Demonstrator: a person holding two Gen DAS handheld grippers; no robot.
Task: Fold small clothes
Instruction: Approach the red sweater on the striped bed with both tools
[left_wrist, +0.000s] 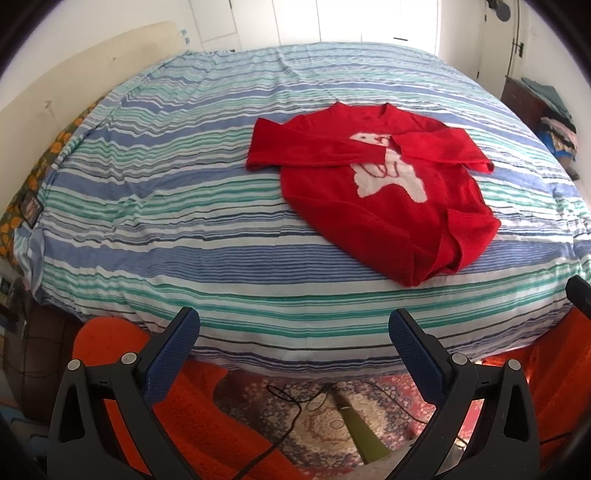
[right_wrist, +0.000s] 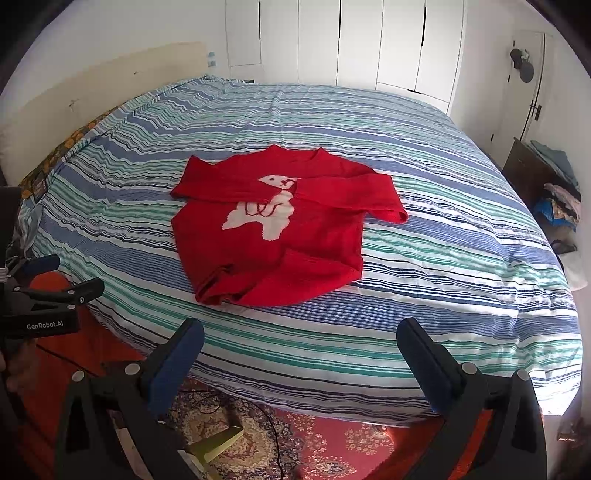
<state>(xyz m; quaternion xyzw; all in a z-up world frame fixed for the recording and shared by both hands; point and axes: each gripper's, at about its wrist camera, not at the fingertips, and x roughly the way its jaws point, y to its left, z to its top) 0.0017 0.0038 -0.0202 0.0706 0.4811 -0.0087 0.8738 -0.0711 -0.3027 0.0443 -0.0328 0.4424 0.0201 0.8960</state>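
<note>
Sweater: red sweater (left_wrist: 373, 192) with a white animal figure is lying flat on the striped bed cover (left_wrist: 166, 206), both sleeves crossing over the chest, hem bunching at 5 o'clock in the left view.
Left claw (left_wrist: 293, 332): is hovering off the bed's near edge, jaws spread wide, gripping nothing.
Right claw (right_wrist: 300, 341): is gaping wide too, empty, sweater at 12 o'clock, well apart.
Floor: patterned rug (right_wrist: 332, 446) is showing below.

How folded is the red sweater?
Partly folded: red sweater has both sleeves crossed over its chest; body still spread flat on the bed.
</note>
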